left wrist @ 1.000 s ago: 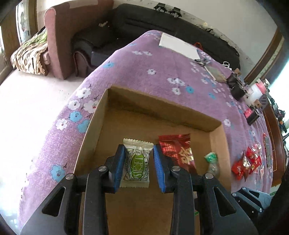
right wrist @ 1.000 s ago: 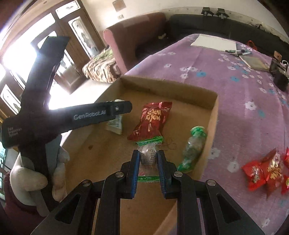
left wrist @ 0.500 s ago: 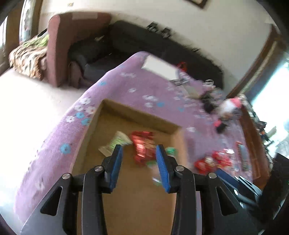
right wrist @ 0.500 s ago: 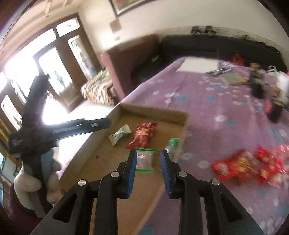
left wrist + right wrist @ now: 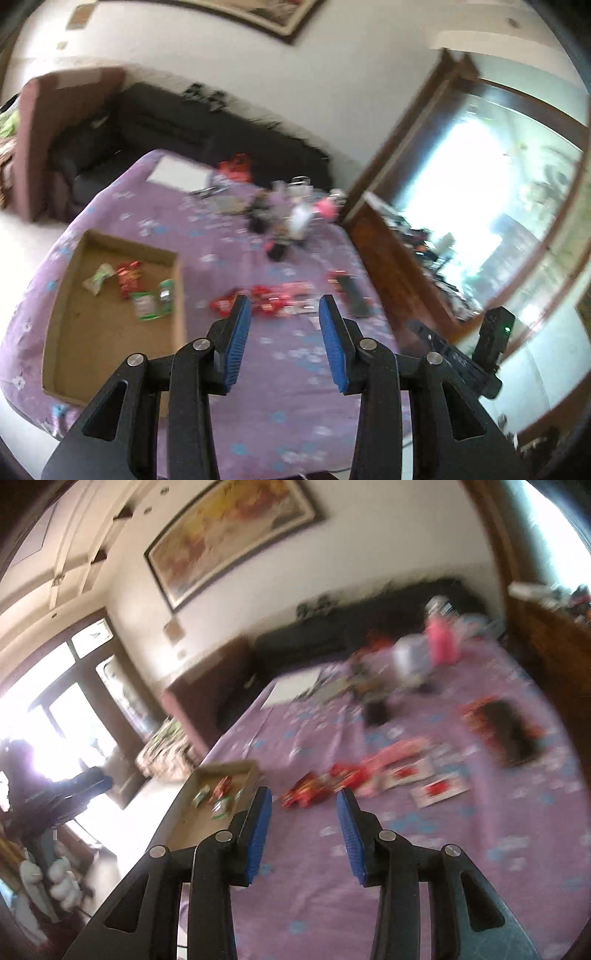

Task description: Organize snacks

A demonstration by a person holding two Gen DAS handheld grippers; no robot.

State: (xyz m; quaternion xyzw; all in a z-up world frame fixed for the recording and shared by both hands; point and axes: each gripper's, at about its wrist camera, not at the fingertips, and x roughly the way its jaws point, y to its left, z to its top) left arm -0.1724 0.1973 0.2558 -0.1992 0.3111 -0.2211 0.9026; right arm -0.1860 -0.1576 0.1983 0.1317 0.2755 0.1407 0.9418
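A shallow cardboard box lies at the left of the purple flowered cloth, also seen as the box in the right wrist view. Inside it are a pale green packet, a red packet, a clear green-edged packet and a green wrapped sweet. A heap of red snack packets lies on the cloth right of the box; the same red packets show in the right wrist view. My left gripper is open and empty, high above the cloth. My right gripper is empty, its jaws opening.
Flat white-and-red packets and a dark remote-like object lie right of the heap. Bottles and clutter crowd the far end of the table. A dark sofa and wooden cabinet stand behind.
Both grippers let go of their packets in the box, then rose and swung right toward the red heap. The pale green and clear packets now lie loose in the box.
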